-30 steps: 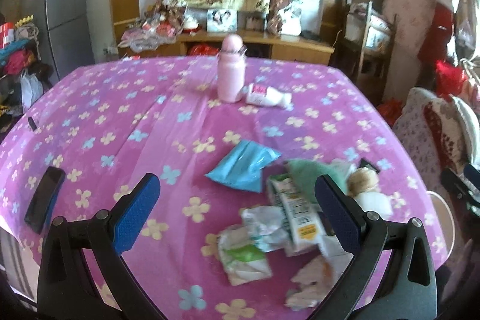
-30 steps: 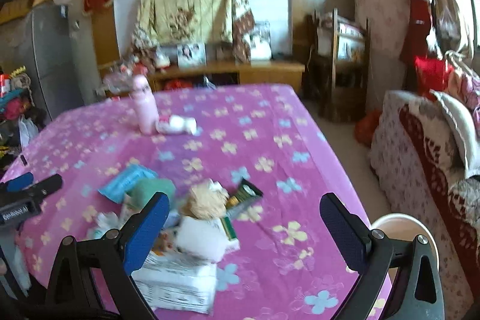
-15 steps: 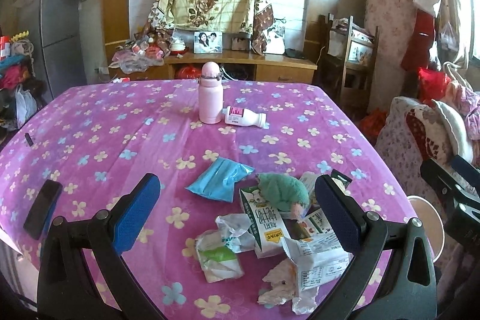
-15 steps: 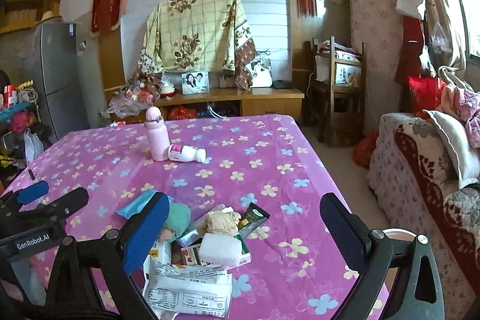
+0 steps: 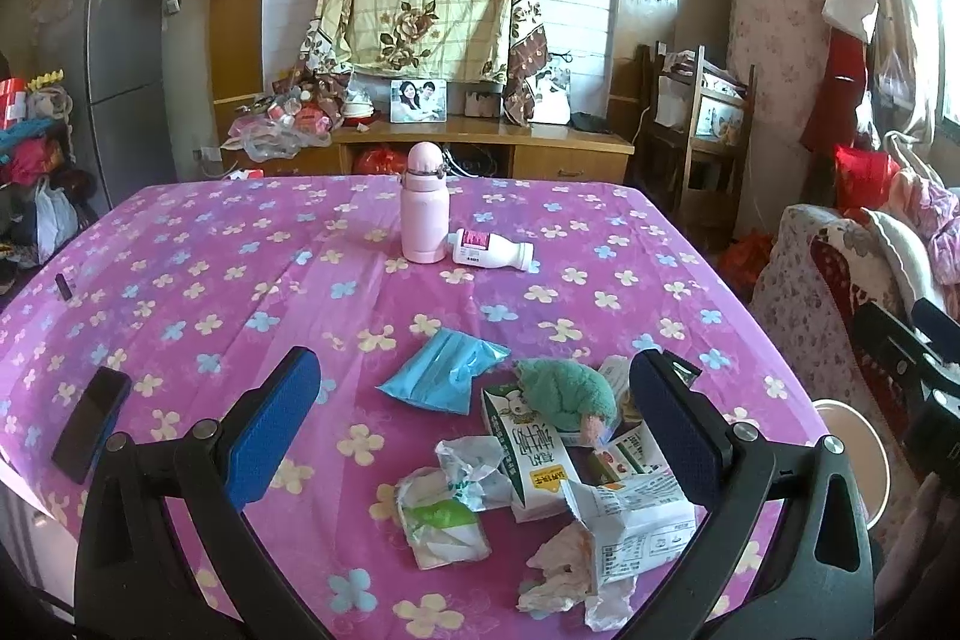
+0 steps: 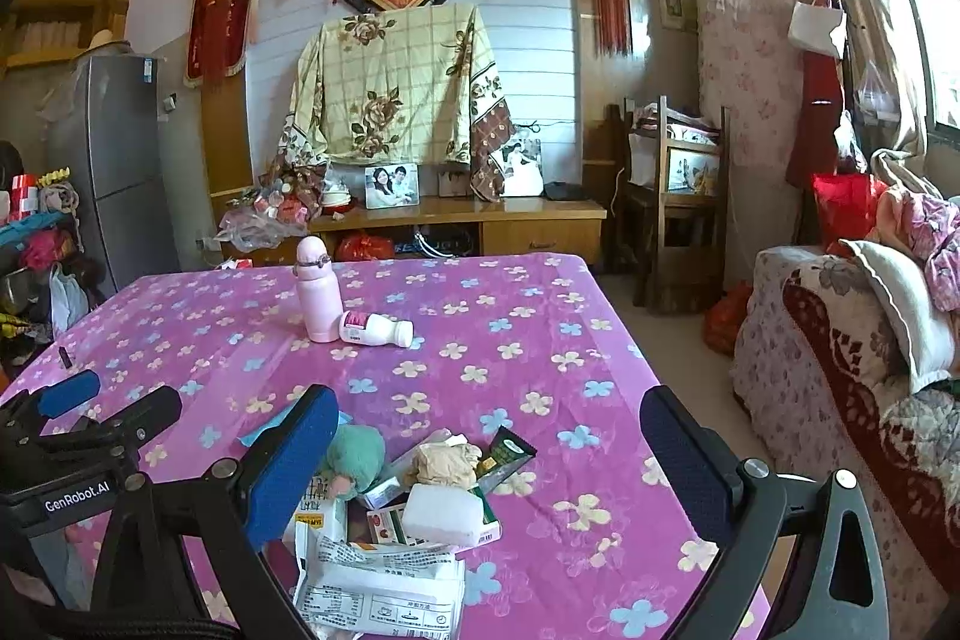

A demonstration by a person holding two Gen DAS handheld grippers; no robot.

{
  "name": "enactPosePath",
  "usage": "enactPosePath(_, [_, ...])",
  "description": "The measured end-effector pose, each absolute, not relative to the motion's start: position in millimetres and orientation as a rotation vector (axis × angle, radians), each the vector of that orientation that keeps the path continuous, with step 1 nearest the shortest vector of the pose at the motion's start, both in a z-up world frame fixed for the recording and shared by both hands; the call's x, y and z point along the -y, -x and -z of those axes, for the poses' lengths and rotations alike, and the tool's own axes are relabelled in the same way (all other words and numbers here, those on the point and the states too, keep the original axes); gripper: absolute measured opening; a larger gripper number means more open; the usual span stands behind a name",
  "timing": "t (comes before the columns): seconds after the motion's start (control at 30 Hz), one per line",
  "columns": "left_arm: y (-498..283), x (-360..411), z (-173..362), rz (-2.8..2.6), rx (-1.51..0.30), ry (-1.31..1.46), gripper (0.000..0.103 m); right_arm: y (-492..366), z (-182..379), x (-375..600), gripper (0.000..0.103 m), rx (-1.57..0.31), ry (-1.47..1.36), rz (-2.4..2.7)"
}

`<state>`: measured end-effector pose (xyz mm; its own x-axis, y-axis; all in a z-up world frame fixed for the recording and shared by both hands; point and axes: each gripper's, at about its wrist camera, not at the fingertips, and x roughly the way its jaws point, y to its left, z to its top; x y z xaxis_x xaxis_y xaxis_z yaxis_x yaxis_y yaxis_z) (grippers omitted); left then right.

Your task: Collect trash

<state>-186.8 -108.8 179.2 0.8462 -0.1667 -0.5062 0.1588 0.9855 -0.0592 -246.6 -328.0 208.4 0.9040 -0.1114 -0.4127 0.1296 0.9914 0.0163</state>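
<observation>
A heap of trash lies near the front right of the purple flowered table [image 5: 240,280]: a blue packet [image 5: 441,378], a green fuzzy ball [image 5: 567,394], a milk carton [image 5: 531,451], crumpled wrappers [image 5: 447,511] and a torn white package [image 5: 627,523]. My left gripper [image 5: 474,421] hovers open above and in front of the heap, holding nothing. In the right wrist view the same heap shows with a white block [image 6: 444,514], a dark sachet [image 6: 507,454] and a printed package [image 6: 378,589]. My right gripper [image 6: 489,451] is open, empty, over the heap.
A pink flask [image 5: 425,211] stands mid-table with a white bottle [image 5: 492,250] lying beside it. A black phone [image 5: 91,423] lies at the table's left edge. A white bin [image 5: 855,451] stands on the floor right of the table, by a sofa [image 6: 852,388].
Both cameras have tilted up and pulled back from the heap, so more of the room shows. Both grippers stay open; nothing on the table has moved.
</observation>
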Motion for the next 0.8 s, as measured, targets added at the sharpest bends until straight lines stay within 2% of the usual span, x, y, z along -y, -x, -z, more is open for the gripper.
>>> enactPosePath(0.8, [191.6,105.4,-180.1,0.175,-0.532,0.019,0.103,251.4,-211.5,329.0,0.101,-0.428,-0.042,0.132])
